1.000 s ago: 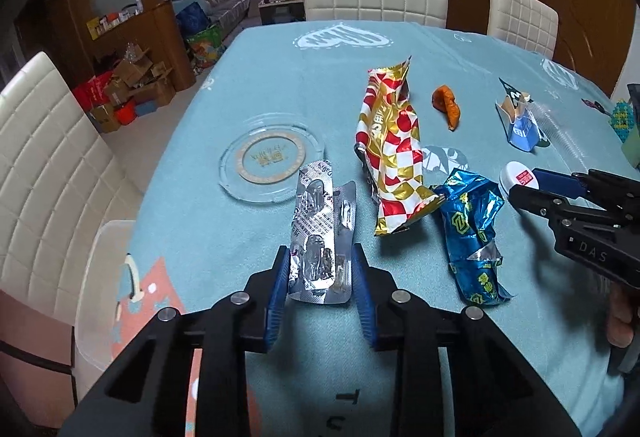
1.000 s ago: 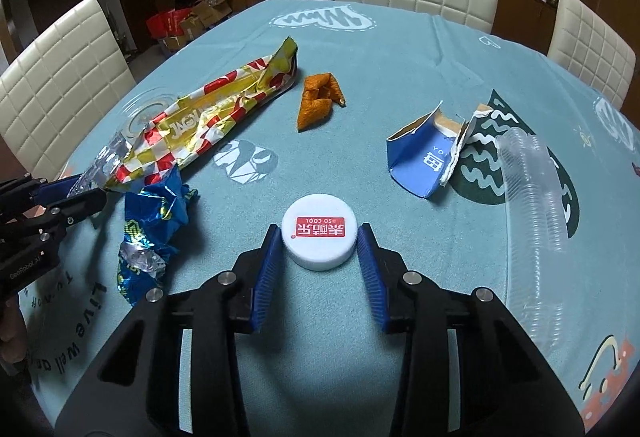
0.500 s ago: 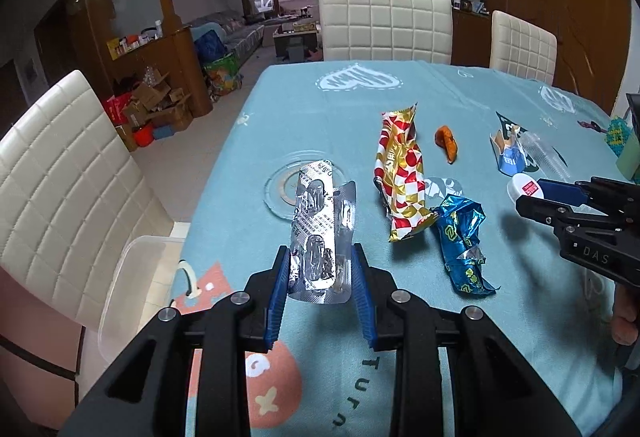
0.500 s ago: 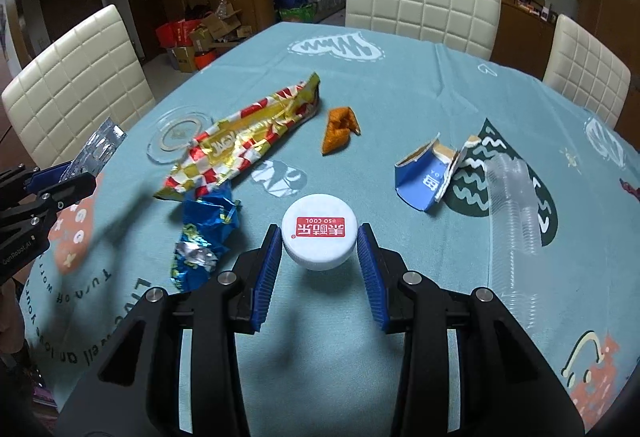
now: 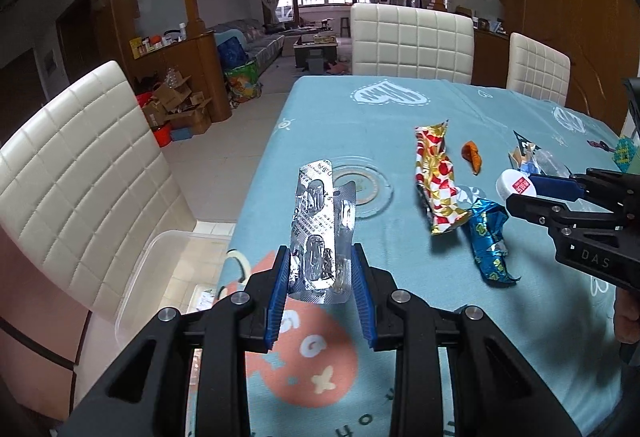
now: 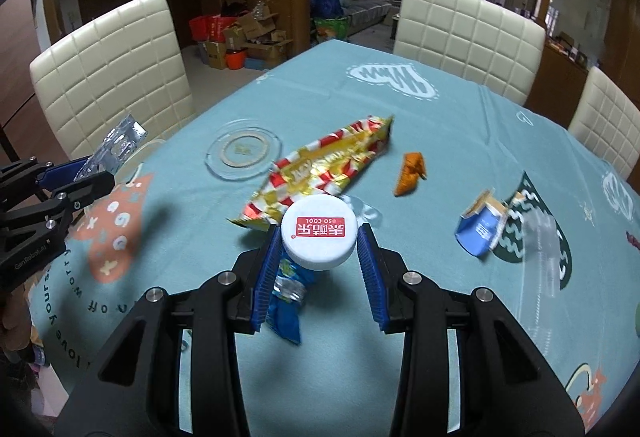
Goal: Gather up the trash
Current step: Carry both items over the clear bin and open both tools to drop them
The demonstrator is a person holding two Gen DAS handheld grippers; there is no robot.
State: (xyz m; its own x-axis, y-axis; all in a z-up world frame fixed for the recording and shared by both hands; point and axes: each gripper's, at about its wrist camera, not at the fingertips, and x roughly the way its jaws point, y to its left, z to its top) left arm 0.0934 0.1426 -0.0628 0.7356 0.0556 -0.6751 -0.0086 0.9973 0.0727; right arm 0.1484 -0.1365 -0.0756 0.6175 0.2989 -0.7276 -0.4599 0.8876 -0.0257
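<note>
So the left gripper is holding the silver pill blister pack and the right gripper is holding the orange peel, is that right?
Not quite. The left gripper does hold the silver blister pack, but the right gripper holds a white cap with a red label, not the orange peel. The right wrist view shows the orange peel lying on the tablecloth, apart from the gripper.

Home dining room: padded chairs, tablecloth, sofa beyond.

White cap label reads "SO COOL"; right gripper body marked "DAS"; left gripper body marked "GenRobot.AI".
</note>
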